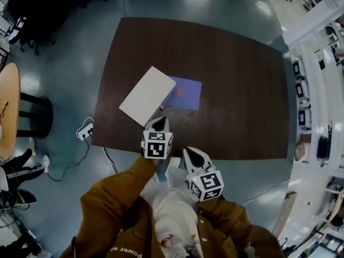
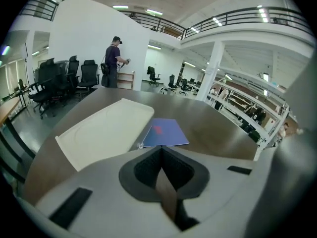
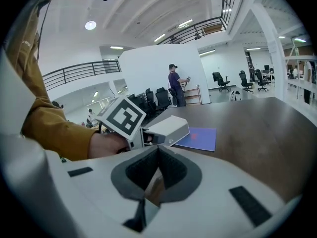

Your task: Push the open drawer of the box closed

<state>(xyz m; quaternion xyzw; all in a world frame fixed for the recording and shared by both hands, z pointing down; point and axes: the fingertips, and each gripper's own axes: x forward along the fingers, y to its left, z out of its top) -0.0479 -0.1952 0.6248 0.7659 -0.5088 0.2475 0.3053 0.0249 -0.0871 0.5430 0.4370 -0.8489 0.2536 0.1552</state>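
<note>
A flat white box [image 1: 146, 95] lies on the dark brown table [image 1: 236, 90], angled, with a blue flat sheet [image 1: 184, 93] showing at its right side. I cannot tell whether a drawer stands open. My left gripper [image 1: 159, 122] hovers just off the box's near corner, jaws shut on nothing. In the left gripper view the box [image 2: 106, 130] and the blue sheet [image 2: 163, 133] lie just beyond the shut left gripper [image 2: 161, 148]. My right gripper [image 1: 192, 155] is at the table's near edge, also shut and empty. The right gripper view looks past the right gripper [image 3: 158, 148] at the left gripper's marker cube [image 3: 121, 117].
A power strip and cable [image 1: 85, 129] lie on the floor left of the table. A round wooden table [image 1: 8, 106] and a black stool [image 1: 35, 114] stand further left. Office chairs [image 2: 59, 78] and a standing person [image 2: 113, 61] are far behind the table.
</note>
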